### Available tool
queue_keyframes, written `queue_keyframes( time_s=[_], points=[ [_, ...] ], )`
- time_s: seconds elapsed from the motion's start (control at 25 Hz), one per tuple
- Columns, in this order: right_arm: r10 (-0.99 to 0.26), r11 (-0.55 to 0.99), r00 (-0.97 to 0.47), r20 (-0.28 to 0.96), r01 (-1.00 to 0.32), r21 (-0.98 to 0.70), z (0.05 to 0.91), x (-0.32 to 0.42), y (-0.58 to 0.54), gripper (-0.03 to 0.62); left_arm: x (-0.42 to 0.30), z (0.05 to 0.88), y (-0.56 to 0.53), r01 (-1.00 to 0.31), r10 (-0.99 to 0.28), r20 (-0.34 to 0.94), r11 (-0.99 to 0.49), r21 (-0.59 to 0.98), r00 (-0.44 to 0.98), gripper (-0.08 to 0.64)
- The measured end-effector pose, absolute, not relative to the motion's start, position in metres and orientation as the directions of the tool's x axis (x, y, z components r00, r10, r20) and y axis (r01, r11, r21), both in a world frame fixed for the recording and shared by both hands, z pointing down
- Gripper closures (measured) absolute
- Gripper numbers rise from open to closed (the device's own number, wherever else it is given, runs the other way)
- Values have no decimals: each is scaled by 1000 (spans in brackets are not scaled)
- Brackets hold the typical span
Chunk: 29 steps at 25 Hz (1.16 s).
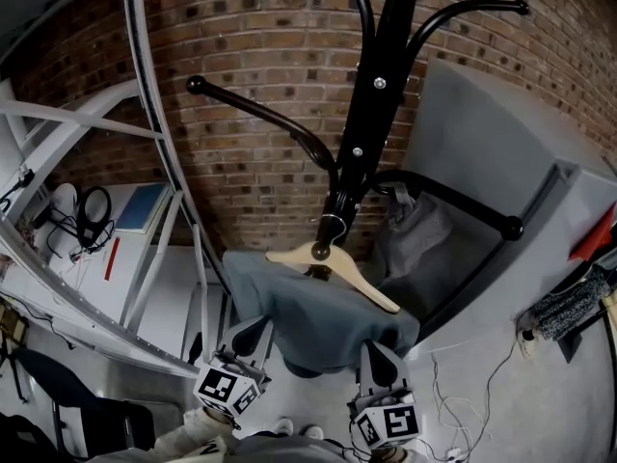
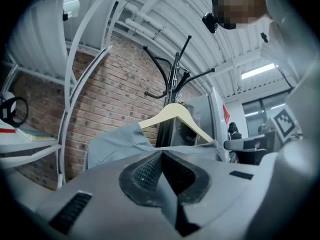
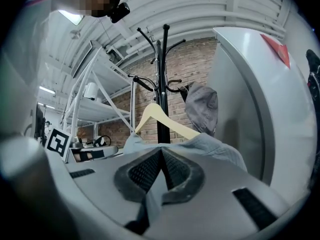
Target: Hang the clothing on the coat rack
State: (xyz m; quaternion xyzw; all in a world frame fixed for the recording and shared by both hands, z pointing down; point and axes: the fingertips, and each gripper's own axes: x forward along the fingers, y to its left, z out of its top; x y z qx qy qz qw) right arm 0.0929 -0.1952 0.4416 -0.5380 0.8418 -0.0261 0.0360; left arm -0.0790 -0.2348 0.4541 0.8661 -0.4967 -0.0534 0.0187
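A grey-blue garment (image 1: pixel 318 318) is draped over a pale wooden hanger (image 1: pixel 333 270). The hanger's metal hook (image 1: pixel 333 226) lies close against the black coat rack pole (image 1: pixel 378 95); I cannot tell whether it rests on a rack arm. My left gripper (image 1: pixel 249 340) is shut on the garment's lower left edge, and my right gripper (image 1: pixel 382 363) is shut on its lower right edge. In the left gripper view the cloth (image 2: pixel 112 144) runs out of my left gripper (image 2: pixel 162 156) towards the hanger (image 2: pixel 175 115). The right gripper view shows my right gripper (image 3: pixel 161 155) pinching cloth (image 3: pixel 215 146) below the hanger (image 3: pixel 155 116).
A grey bag-like item (image 1: pixel 416 231) hangs from a lower rack arm (image 1: pixel 453 201). A white metal shelf frame (image 1: pixel 145 123) with headphones (image 1: pixel 93 215) stands at the left. A grey cabinet (image 1: pixel 492 152) stands at the right, and a brick wall (image 1: pixel 260 37) lies behind. Cables (image 1: pixel 463 384) lie on the floor.
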Motion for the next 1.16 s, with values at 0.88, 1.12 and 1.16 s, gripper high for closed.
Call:
queue_keyframes(
  time_s=[0.88, 1.12, 1.16],
  points=[
    [-920, 392, -392, -8, -917, -79, 451, 86, -192, 571, -72, 460, -217, -887, -887, -18, -462, 23, 462, 552],
    [-922, 384, -386, 13, -921, -68, 450, 86, -188, 571, -70, 463, -212, -886, -886, -7, -464, 23, 464, 552],
    [-923, 383, -385, 17, -921, -66, 449, 86, -187, 571, -70, 464, -211, -885, -885, -5, -465, 27, 465, 552]
  ],
)
